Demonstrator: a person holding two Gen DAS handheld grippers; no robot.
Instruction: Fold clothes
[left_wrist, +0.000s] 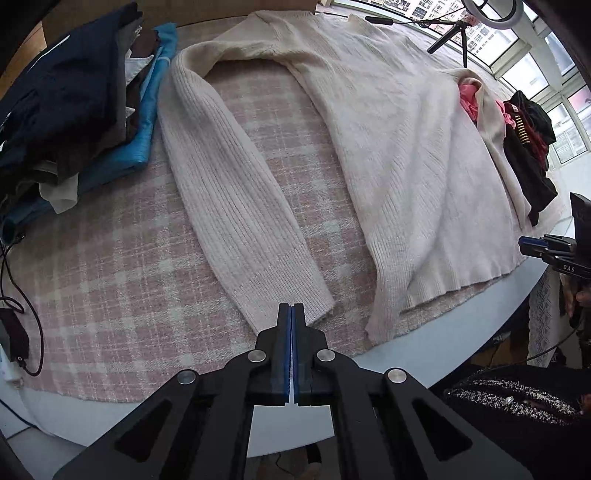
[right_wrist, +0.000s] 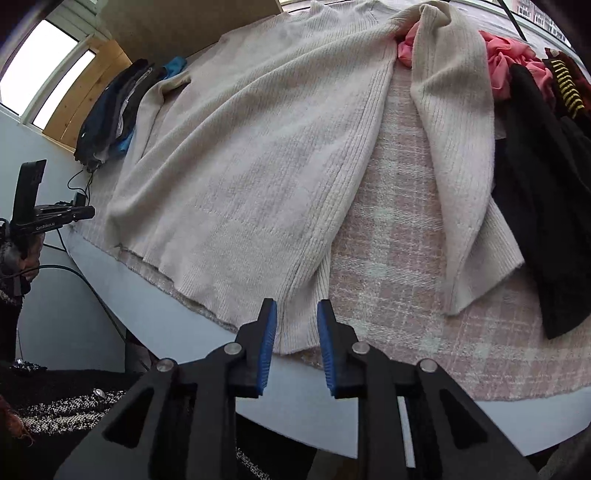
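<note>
A cream ribbed knit sweater (left_wrist: 399, 155) lies flat on the pink plaid cloth (left_wrist: 110, 288), sleeves spread down at both sides. My left gripper (left_wrist: 291, 308) is shut and empty, its tips just short of the left sleeve cuff (left_wrist: 291, 288). The right gripper shows at that view's right edge (left_wrist: 532, 245). In the right wrist view the sweater (right_wrist: 258, 166) fills the middle. My right gripper (right_wrist: 297, 314) is open and empty, its tips over the hem's right corner (right_wrist: 299, 332). The right sleeve (right_wrist: 458, 155) lies to the right. The left gripper shows at far left (right_wrist: 86, 212).
A stack of folded dark and blue clothes (left_wrist: 81, 103) lies at the table's left. A pile of pink and black garments (right_wrist: 535, 129) lies at the right, touching the right sleeve. Cables and a plug (left_wrist: 14, 332) lie at the left edge. A tripod (left_wrist: 454, 33) stands behind.
</note>
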